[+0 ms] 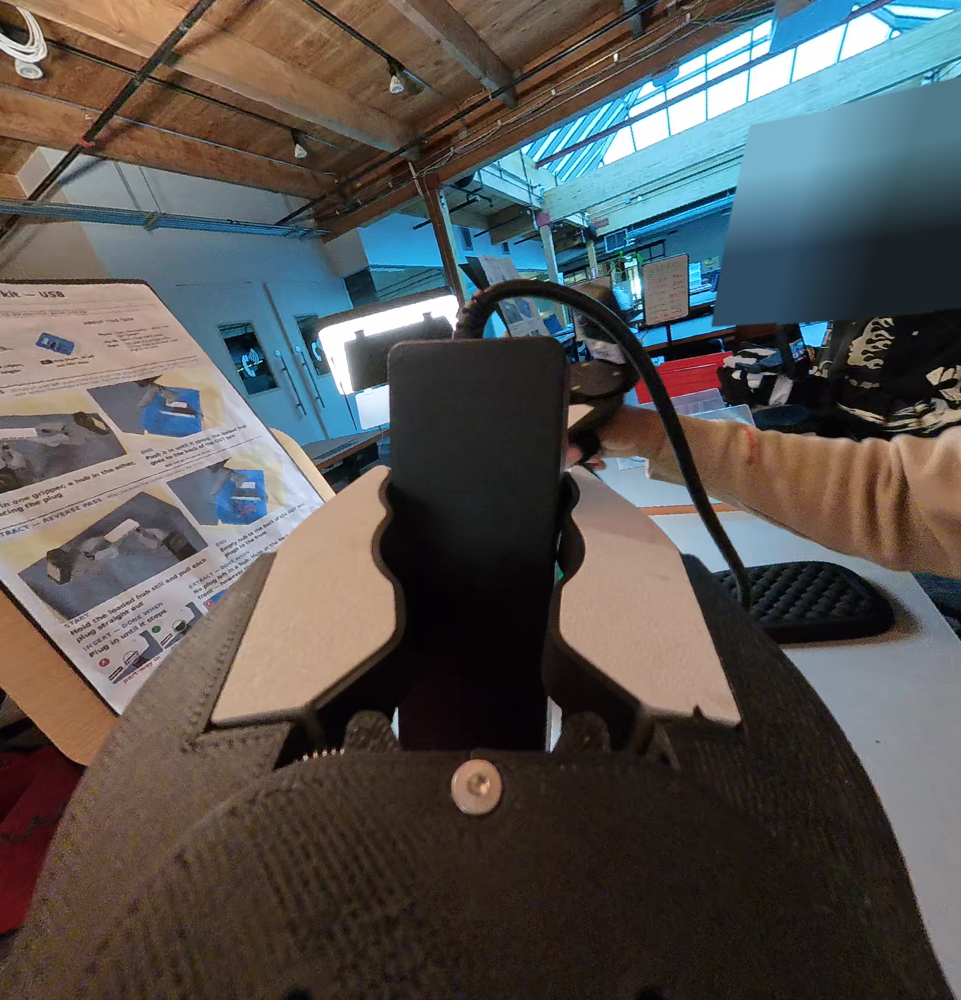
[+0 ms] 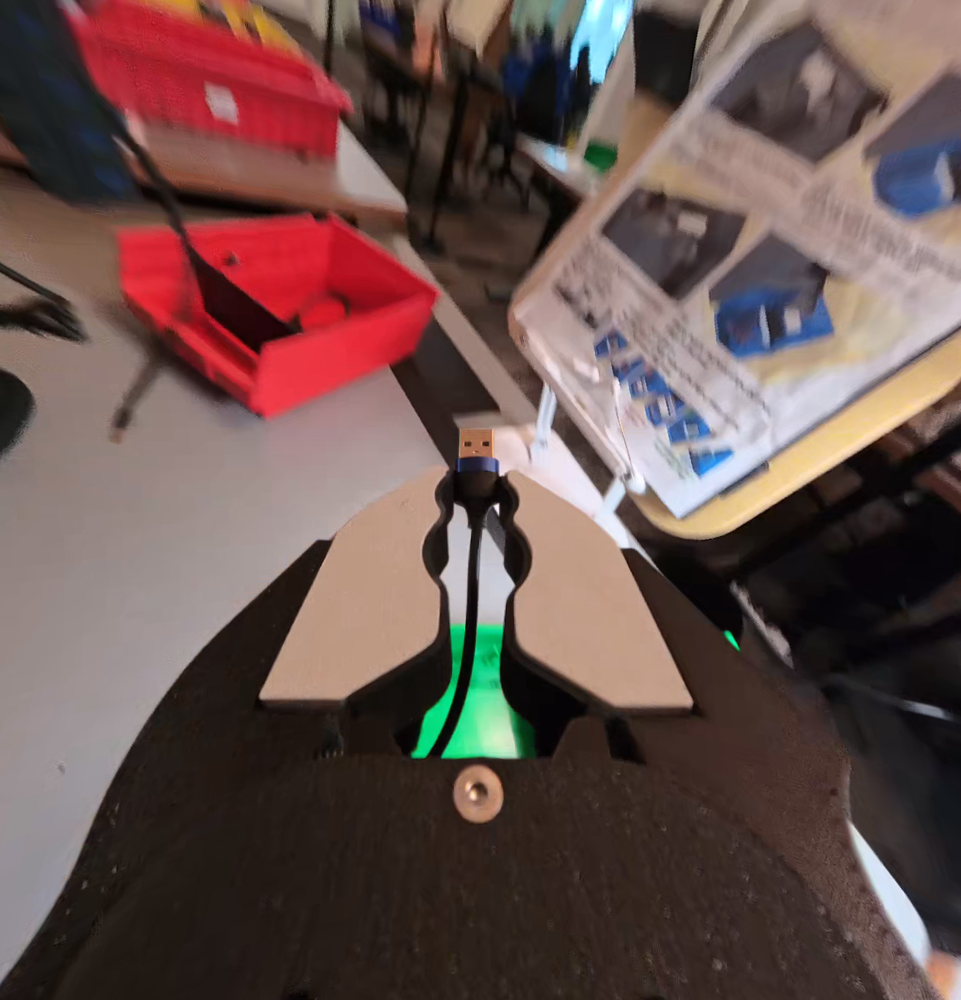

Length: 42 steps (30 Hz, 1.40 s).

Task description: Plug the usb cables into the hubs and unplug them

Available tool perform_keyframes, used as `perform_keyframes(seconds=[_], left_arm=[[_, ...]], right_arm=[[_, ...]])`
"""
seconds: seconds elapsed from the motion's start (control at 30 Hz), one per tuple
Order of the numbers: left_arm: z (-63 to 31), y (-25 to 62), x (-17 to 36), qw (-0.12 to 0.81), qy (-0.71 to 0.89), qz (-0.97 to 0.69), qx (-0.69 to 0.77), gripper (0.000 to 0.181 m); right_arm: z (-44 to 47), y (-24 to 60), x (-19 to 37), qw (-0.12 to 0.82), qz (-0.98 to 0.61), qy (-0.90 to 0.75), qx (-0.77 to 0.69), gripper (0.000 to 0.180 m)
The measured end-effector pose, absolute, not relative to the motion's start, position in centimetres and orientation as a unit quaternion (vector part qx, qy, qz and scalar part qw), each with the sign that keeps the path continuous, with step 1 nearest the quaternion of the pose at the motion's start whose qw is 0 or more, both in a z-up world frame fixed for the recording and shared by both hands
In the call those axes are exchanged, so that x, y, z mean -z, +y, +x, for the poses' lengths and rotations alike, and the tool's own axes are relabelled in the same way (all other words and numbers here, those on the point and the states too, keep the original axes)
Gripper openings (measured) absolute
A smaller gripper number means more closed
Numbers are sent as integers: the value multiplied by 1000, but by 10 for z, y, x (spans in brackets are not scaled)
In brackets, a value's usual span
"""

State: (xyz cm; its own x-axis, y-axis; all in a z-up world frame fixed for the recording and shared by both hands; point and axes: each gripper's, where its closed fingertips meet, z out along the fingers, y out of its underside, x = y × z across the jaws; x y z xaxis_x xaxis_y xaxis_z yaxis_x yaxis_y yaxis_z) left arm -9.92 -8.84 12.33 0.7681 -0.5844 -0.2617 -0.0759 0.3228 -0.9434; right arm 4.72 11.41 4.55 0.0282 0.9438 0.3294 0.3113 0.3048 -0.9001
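Observation:
My left gripper (image 1: 475, 481) is shut on a flat black USB hub (image 1: 475, 460) that stands upright between the fingers, tilted up toward the ceiling. The hub's black cable (image 1: 678, 427) loops from its top and falls to the right. My right gripper (image 2: 477, 479) is shut on a black USB plug (image 2: 476, 476) with a blue collar; its metal tip (image 2: 476, 442) sticks out past the fingertips, and its cable (image 2: 470, 595) runs back between the fingers. The right view is blurred. Behind the hub in the left view a person's hand (image 1: 624, 433) holds a dark handle.
A printed instruction sheet on a board (image 1: 115, 460) leans at the left; it also shows in the right wrist view (image 2: 765, 270). An open red bin (image 2: 283, 308) holding a black item sits on the white table (image 2: 142, 541). A black textured pad (image 1: 813, 600) lies on the table.

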Motion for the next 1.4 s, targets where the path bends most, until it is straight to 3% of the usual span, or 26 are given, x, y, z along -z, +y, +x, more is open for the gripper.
perform_keyframes(seconds=[0.33,0.5,0.6,0.73,0.87,1.1,1.23,1.4], left_arm=[[-99,-99,-131,763,302,-548,164,57],[-91,-99,-129,758,311,-549,167,57],[-86,-98,-127,755,317,-551,163,57],[-80,-95,-123,749,323,-556,158,57],[-78,-88,-118,745,321,-562,164,57],[-68,-78,-109,739,316,-556,213,57],[-56,-75,-103,734,328,-543,242,57],[-38,-70,-89,730,360,-537,223,57]], right_arm=[[86,216,108,297,-654,-686,-112,16],[97,227,158,221,-686,-690,-60,16],[103,238,170,221,-691,-688,-22,16],[95,244,138,267,-692,-669,-44,30],[69,227,56,361,-653,-657,-109,34],[5,86,-99,516,-466,-619,-367,34],[-13,-4,-115,517,-373,-616,-462,35],[-31,-62,-85,492,-334,-636,-491,36]])
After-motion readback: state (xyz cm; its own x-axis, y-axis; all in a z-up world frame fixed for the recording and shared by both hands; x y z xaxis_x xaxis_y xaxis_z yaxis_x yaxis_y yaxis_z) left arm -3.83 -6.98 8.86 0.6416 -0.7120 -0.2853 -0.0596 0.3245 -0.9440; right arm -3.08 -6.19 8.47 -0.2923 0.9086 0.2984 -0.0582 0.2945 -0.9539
